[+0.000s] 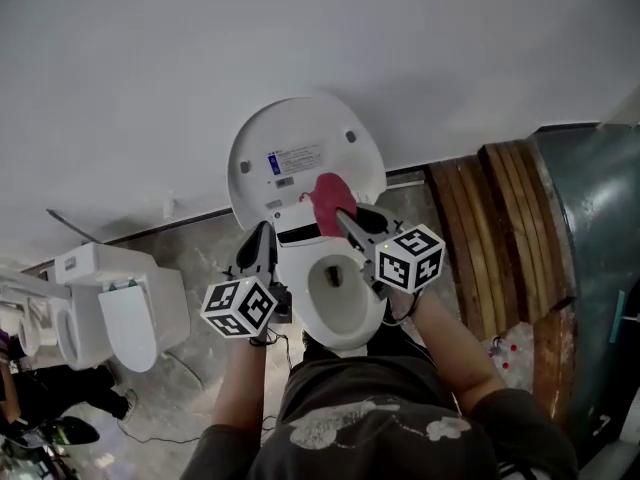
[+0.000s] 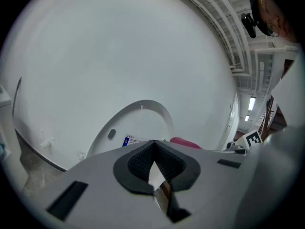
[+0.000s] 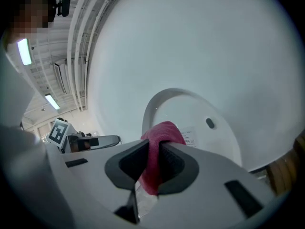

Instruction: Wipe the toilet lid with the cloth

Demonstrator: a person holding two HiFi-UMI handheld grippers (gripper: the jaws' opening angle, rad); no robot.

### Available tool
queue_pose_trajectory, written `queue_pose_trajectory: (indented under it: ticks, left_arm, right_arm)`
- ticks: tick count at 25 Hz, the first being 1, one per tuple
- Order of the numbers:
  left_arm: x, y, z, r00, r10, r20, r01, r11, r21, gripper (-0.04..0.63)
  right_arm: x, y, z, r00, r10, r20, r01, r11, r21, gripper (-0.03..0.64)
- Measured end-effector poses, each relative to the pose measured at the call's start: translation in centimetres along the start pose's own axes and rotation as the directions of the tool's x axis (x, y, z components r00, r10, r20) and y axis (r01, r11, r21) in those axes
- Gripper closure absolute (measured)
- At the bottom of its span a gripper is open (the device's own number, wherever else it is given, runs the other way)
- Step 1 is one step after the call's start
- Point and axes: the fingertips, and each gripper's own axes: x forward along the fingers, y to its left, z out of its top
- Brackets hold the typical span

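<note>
two grippers are in my hands, and both point at a white toilet. my right gripper (image 3: 151, 149) is clenched on the pink cloth (image 1: 331, 195). the cloth is squeezed between its two jaws, and a soft lump of it sticks out past the tips. the cloth is in front of the low part of the toilet lid (image 1: 300, 133), just to the right of the sticker (image 1: 296, 158) with small print. i cannot tell if it really touches the lid. the lid stands up in front of the white wall (image 1: 150, 68). my left gripper (image 2: 153, 147) is clenched too, its jaws tight together with nothing in them. it is to the left of the cloth, by the left side of the toilet bowl (image 1: 338, 298), and it does not touch the cloth. the bowl sits open below the lid. another white toilet (image 1: 125, 313) is well apart on the left. brown wood boards (image 1: 490, 238) are on the right.
</note>
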Motion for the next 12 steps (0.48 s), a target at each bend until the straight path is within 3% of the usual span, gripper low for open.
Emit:
queue_pose_trajectory:
  ticks: [4,8,12]
  left_arm:
    - [2.1,-0.5,0.7,0.995,0.086,0.05,-0.086,0.996,-0.005,0.589]
    - [4.3,-0.2,1.0,0.988,0.142,0.068,-0.144,0.989,0.037,0.589]
    - [4.5,1.4,1.3,0.972,0.22,0.087,-0.223,0.974,0.032,0.589]
  right_arm:
    - [2.2,-1.2,1.3,0.994,0.099,-0.05,-0.101,0.994,-0.049,0.568]
    - [5.0,-1.8,2.1,0.981,0.176,-0.079,-0.183,0.98,-0.082,0.568]
    - [8.2,-0.8,2.5,0.961,0.253,-0.107,-0.263,0.96,-0.092,0.568]
